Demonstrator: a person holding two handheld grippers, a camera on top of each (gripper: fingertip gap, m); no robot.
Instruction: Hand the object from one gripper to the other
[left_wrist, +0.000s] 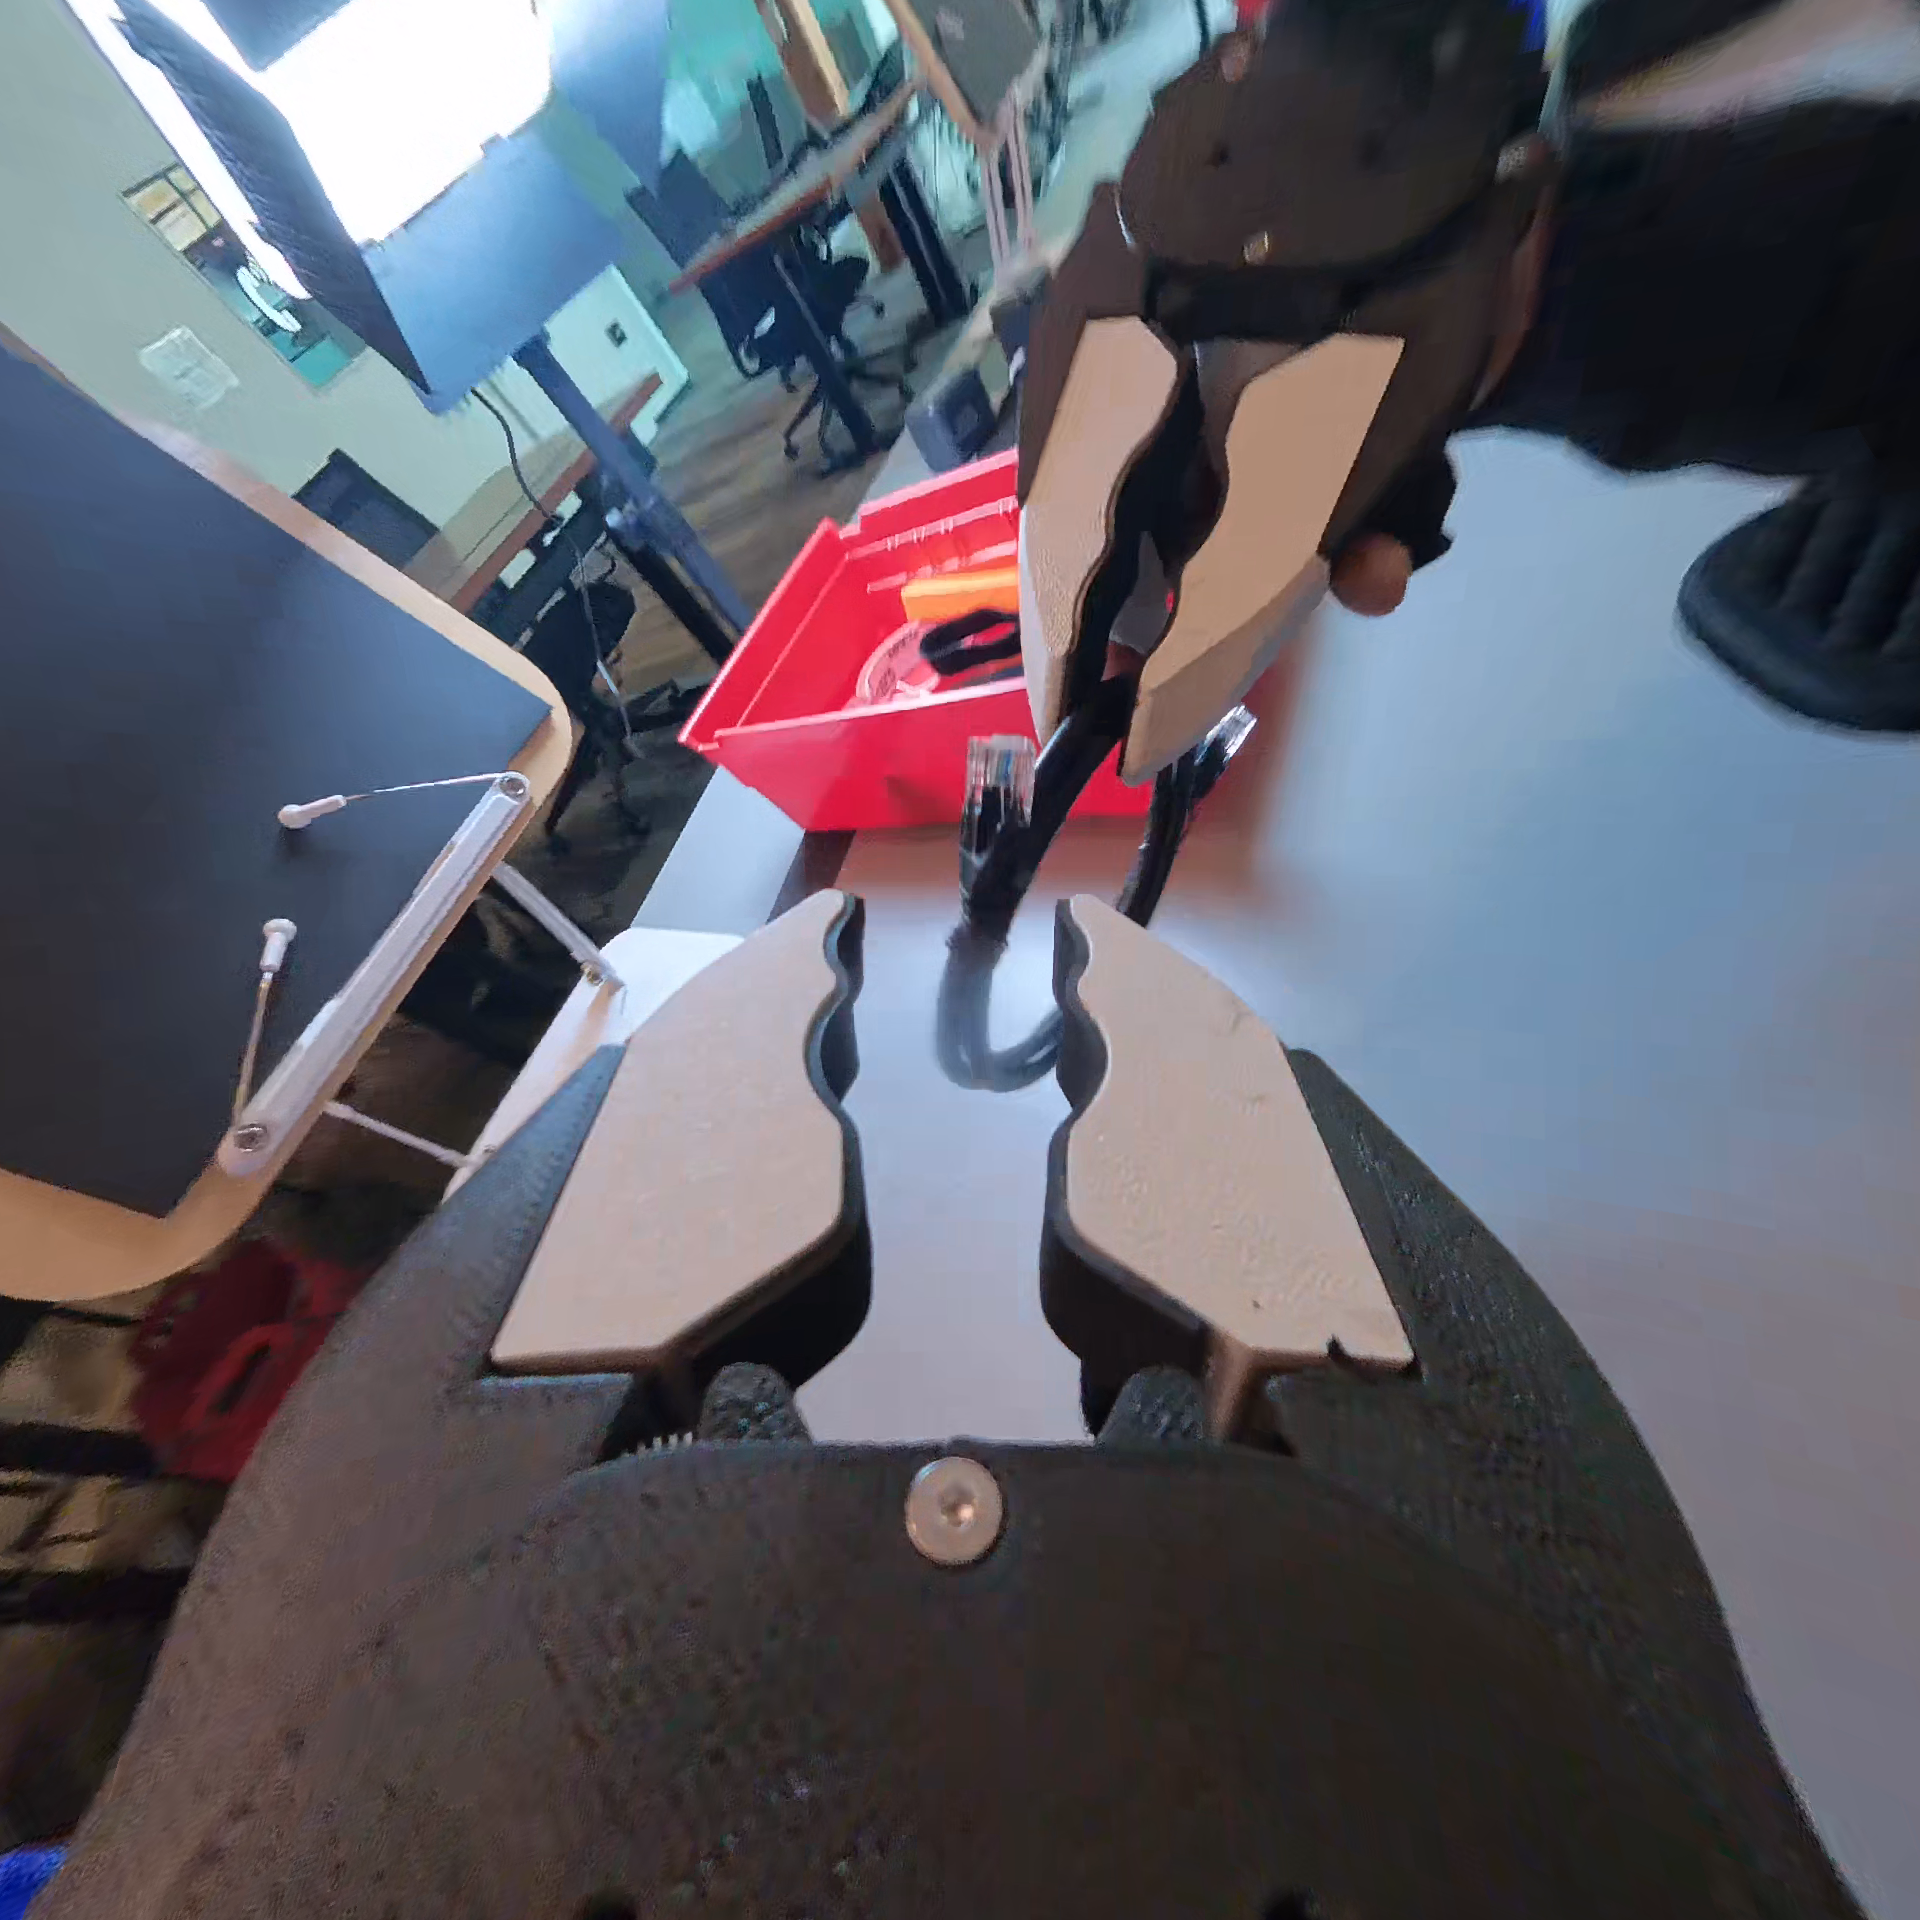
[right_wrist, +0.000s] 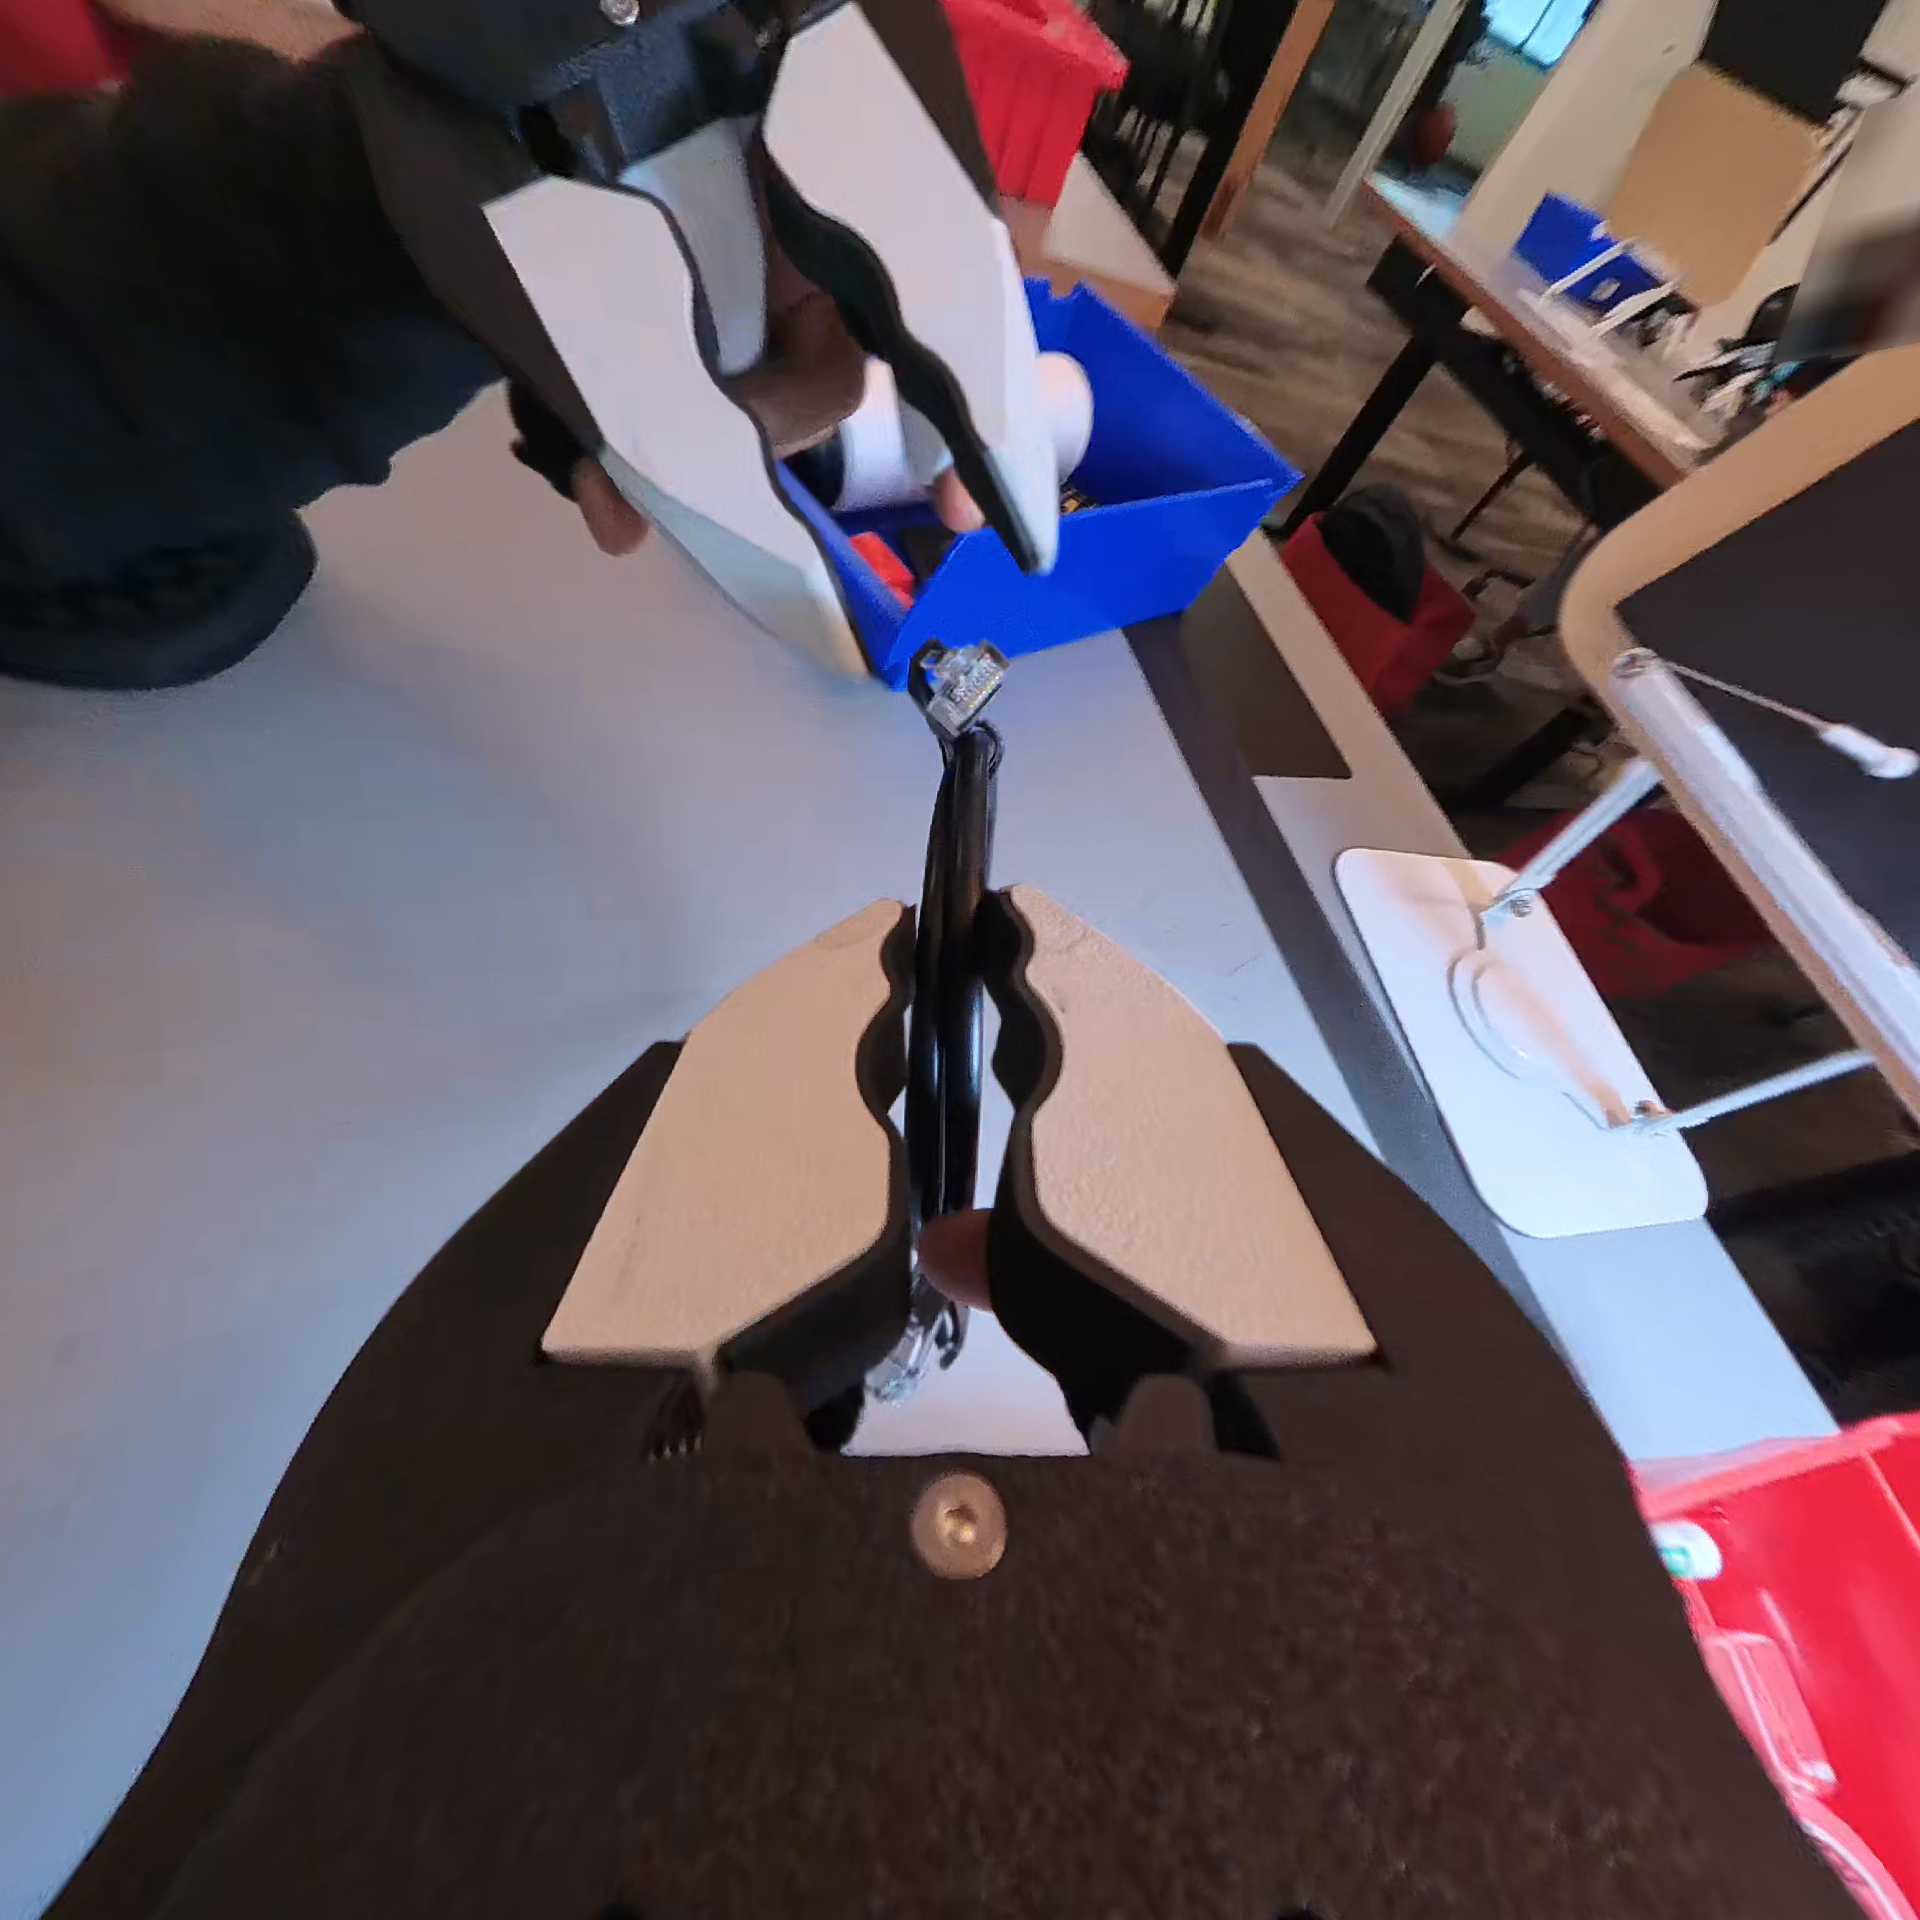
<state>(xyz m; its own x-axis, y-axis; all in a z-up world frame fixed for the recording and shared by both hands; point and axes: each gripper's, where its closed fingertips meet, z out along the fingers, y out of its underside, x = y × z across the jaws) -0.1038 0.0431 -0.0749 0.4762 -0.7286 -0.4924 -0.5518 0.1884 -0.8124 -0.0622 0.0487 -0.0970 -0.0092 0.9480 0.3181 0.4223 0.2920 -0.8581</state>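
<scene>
Right tool (right_wrist: 951, 914) clamps the coiled cable (right_wrist: 951, 1039), presenting its loop between the left tool's (left_wrist: 956, 925) parted fingers.

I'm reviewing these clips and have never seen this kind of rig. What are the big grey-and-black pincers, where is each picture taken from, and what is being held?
Each picture comes from a camera mounted on a hand-held two-finger gripper, looking along its fingers. In the right wrist view, the right gripper is shut on a bundled black network cable with clear plugs. The left gripper is open, the cable's loop hanging just at its fingertips. On the grey table stand a red bin and a blue bin. The handover is not yet done.
</scene>
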